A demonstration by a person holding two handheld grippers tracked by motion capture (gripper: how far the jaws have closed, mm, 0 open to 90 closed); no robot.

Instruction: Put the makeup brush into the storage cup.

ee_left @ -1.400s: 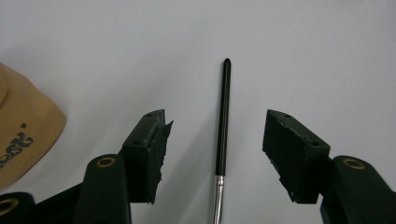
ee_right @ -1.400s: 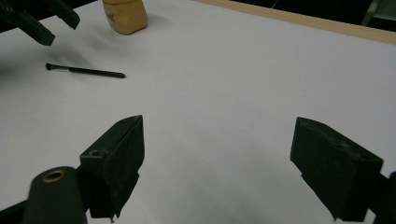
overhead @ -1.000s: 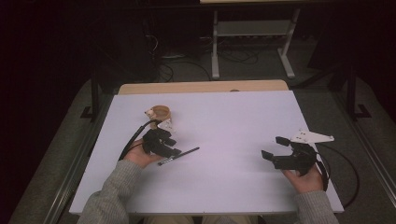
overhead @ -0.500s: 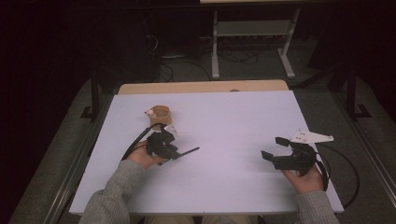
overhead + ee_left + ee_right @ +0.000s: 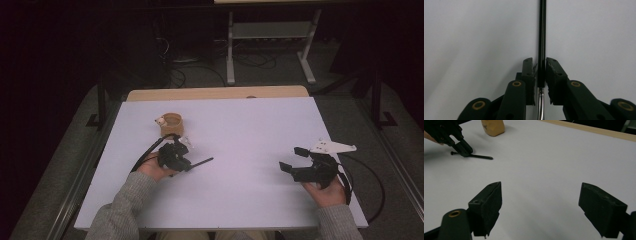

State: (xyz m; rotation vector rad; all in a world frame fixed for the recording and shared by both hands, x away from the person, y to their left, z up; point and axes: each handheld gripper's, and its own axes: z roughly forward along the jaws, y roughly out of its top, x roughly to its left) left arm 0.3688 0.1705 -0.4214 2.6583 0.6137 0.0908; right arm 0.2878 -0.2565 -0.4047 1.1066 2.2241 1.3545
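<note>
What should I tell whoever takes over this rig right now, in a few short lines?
Left gripper: shut on the thin black rod, which lies low over the white table.
Right gripper: open, holding nothing, near the table's right side.
Tan cup: upright just beyond the left gripper.
Done: rod gripped.
Left: probably carrying the rod to the cup; the goal isn't certain.

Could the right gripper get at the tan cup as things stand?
Probably yes: the right gripper is open and holds nothing, and bare table lies between it and the tan cup. It would have to cross toward the left gripper.
</note>
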